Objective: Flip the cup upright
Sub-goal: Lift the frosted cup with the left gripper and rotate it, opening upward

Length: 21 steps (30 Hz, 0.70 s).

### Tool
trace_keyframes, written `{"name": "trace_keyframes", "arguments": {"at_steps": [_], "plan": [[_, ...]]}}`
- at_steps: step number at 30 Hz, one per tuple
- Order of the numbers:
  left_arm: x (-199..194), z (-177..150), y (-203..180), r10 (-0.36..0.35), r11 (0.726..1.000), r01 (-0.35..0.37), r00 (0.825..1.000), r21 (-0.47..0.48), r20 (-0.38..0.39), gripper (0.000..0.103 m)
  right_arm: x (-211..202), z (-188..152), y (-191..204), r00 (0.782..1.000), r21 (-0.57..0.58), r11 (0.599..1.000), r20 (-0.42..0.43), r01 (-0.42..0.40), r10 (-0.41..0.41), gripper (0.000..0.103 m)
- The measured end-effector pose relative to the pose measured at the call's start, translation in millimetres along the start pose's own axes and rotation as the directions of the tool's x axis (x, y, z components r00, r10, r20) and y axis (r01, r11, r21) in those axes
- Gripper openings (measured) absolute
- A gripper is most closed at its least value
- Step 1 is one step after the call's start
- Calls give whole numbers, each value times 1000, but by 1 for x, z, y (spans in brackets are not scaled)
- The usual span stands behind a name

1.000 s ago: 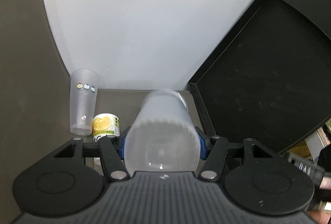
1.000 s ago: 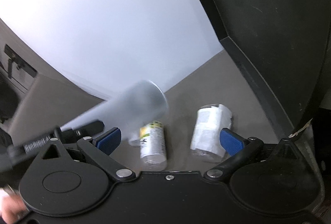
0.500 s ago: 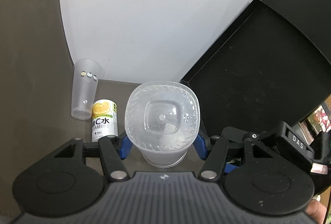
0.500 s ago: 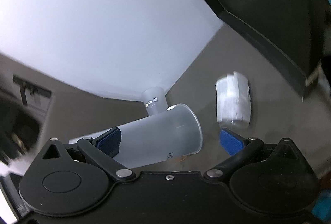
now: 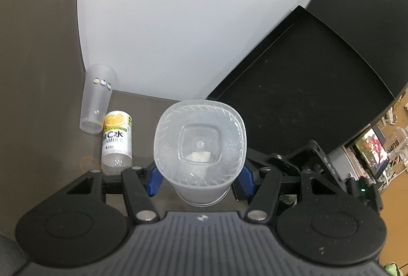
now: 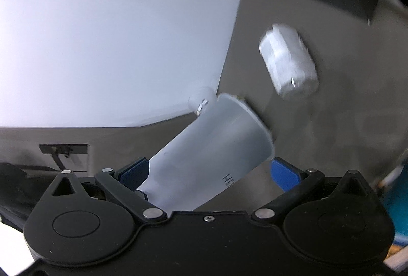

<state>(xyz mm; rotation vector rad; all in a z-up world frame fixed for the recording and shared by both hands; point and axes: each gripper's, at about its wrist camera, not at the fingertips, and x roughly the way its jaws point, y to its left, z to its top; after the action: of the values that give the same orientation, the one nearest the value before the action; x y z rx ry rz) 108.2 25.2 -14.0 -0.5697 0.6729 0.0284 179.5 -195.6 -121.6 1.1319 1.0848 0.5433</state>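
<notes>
A frosted translucent plastic cup [image 5: 200, 148] sits between the blue pads of my left gripper [image 5: 200, 180], mouth toward the camera, so I look down into it to its square base. The left gripper is shut on the cup's lower body. In the right wrist view the same cup [image 6: 211, 153] shows from the side, tilted, rim up and to the right. My right gripper [image 6: 207, 172] is open; its left pad lies beside the cup's base end and its right pad stands clear of the rim.
A tall frosted tumbler [image 5: 98, 100] lies on the brown tabletop at the left beside a small lemon vitamin-C bottle [image 5: 116, 139]. A clear labelled jar [image 6: 288, 64] lies on its side. A black tray [image 5: 313, 87] leans at the right against the white wall.
The left gripper has turned the cup from base-toward-camera to mouth-toward-camera and held it there. The right wrist view has rolled and shifted, and the cup now lies between its open fingers.
</notes>
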Motion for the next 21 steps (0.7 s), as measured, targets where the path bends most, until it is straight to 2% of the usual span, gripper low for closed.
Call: {"name": "trace_keyframes", "arguments": {"at_steps": [7, 10, 15, 16, 18, 21], "plan": [[-10, -13, -6, -58, 998, 58, 997, -11, -45, 59, 1, -5, -11, 999, 74, 996, -23, -46, 48, 103], [-19, -20, -7, -95, 995, 95, 994, -11, -61, 59, 0, -5, -14, 999, 70, 997, -28, -41, 43, 103], [-30, -31, -7, -102, 994, 104, 992, 15, -72, 59, -1, -7, -13, 998, 46, 998, -50, -47, 50, 103], [-31, -32, -7, -102, 994, 103, 992, 19, -73, 59, -1, -7, -12, 997, 39, 998, -50, -49, 51, 101], [-34, -36, -6, -97, 995, 99, 992, 33, -78, 59, -2, -8, -11, 998, 21, 999, -50, -47, 48, 91], [-34, -40, -5, -87, 995, 92, 992, 50, -96, 59, -1, -9, -11, 997, 6, 998, -59, -57, 57, 84]]}}
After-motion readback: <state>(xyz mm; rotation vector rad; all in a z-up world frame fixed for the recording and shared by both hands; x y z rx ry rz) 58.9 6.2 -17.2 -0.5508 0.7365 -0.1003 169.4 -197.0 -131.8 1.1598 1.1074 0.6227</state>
